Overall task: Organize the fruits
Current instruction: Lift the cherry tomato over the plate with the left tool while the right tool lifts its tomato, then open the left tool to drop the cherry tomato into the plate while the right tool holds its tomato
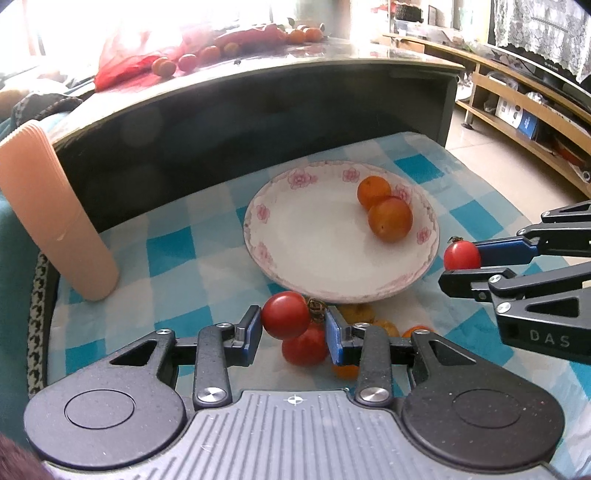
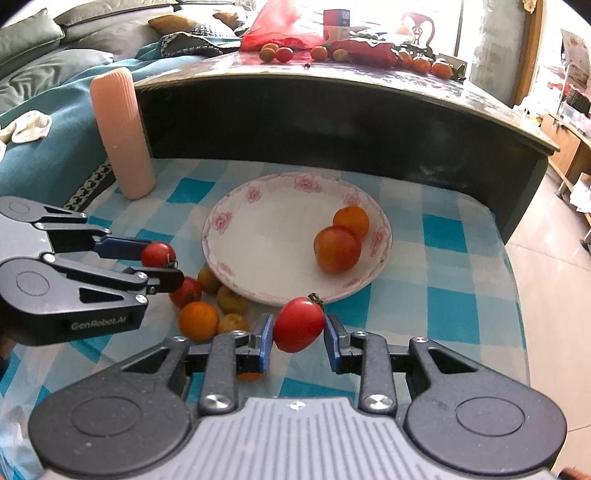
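A white plate with pink flowers [image 1: 295,229] [image 2: 258,236] sits on the blue checked cloth and holds two orange fruits [image 1: 388,218] [image 2: 338,247]. My left gripper [image 1: 293,328] [image 2: 162,260] is shut on a red tomato [image 1: 286,314] [image 2: 157,254], held above the loose fruits just in front of the plate's near left rim. My right gripper [image 2: 299,330] [image 1: 461,258] is shut on another red tomato [image 2: 299,325] [image 1: 461,255] beside the plate's near right rim. A red tomato [image 2: 186,291] and several orange and yellow fruits [image 2: 198,319] lie on the cloth under the left gripper.
A tall ribbed pink cylinder [image 1: 55,218] [image 2: 122,136] stands on the cloth at the far left. Behind the plate rises a dark table [image 2: 332,110] with a red bag [image 2: 284,26] and more small fruits on top. Floor and shelves lie to the right.
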Demonstrator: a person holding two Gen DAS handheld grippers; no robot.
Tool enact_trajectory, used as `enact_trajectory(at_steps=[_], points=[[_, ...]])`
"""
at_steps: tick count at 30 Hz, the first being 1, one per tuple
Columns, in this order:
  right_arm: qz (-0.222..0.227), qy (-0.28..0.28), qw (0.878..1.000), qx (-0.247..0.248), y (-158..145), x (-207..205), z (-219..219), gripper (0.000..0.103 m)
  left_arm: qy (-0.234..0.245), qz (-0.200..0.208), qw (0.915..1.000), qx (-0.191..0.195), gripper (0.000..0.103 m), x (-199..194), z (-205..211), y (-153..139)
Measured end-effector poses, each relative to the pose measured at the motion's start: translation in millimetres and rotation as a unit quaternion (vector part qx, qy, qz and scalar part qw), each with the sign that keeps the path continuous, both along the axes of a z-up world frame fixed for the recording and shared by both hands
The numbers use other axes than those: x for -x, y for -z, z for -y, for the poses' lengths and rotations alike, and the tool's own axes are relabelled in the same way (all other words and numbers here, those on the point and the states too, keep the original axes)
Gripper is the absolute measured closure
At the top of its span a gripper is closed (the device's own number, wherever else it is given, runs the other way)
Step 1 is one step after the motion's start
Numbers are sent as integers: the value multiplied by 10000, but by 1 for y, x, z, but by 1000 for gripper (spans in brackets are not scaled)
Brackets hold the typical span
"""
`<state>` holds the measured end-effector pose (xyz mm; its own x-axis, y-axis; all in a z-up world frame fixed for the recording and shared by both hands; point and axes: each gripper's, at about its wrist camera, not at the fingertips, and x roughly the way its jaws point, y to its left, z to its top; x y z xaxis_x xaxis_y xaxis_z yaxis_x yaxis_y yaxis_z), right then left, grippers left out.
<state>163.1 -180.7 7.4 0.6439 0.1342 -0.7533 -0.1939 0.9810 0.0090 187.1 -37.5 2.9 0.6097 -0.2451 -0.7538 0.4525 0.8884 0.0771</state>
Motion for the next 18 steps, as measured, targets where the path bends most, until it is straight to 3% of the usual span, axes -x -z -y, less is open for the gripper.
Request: enact_trajectory(at_steps=[18], points=[[-4, 56, 9999, 151, 10, -41, 3, 58, 42, 45, 10000, -4, 58, -29, 24, 4]])
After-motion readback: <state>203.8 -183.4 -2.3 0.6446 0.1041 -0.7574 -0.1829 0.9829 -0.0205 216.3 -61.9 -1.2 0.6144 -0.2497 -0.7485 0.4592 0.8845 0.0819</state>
